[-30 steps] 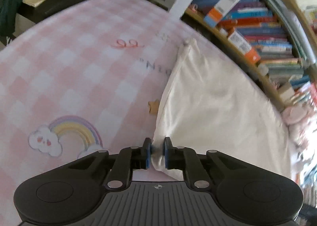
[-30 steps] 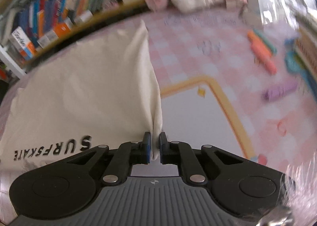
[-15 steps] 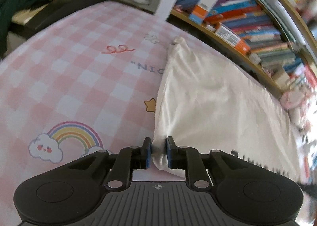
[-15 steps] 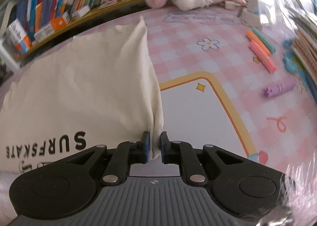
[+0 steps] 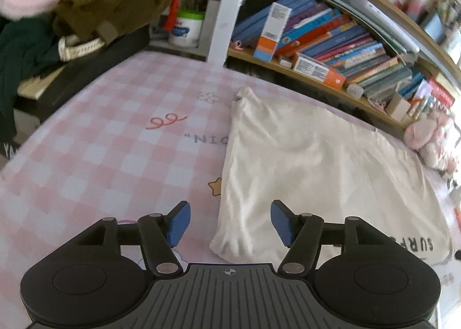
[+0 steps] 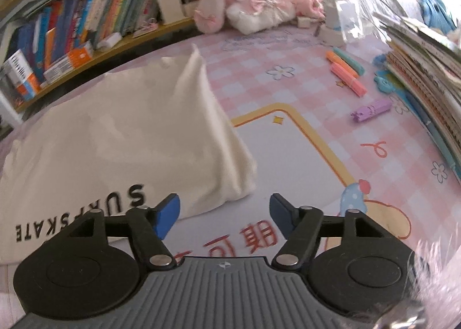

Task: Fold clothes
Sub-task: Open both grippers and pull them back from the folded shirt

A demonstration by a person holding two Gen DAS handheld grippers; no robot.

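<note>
Two hand-held grippers are seen with their jaws spread wide and nothing between them: the left gripper (image 5: 228, 222) hangs just above the near left corner of a cream cotton garment with black "SURFSKATE" lettering (image 5: 311, 167), and the right gripper (image 6: 224, 213) hangs just beside its near right corner. The garment is laid flat as a broad rectangle on the pink-and-white checked table mat (image 5: 121, 156), its far edge close to the back edge of the table, beneath the wooden shelf of coloured books (image 5: 340, 49); both side edges look doubled over, so at least one fold seems to be laid in, though the layers cannot be counted. The step in hand is judged to be a release between folds, or equally the letting-go of a finished one; the pictures do not settle which. If a further fold is wanted, fresh grips on two corners and a clear sweep across the cloth would be called for. Open room is found on the left half of the table, where only printed mat is shown, and near the front right, over the white panel with the yellow border (image 6: 288, 156). Toward the right edge, movement is hemmed by orange and green highlighter pens (image 6: 345, 72), a small purple toy (image 6: 371, 110) and a stack of books (image 6: 420, 69), and by the pink-and-white plush toys (image 6: 253, 9) at the back.
</note>
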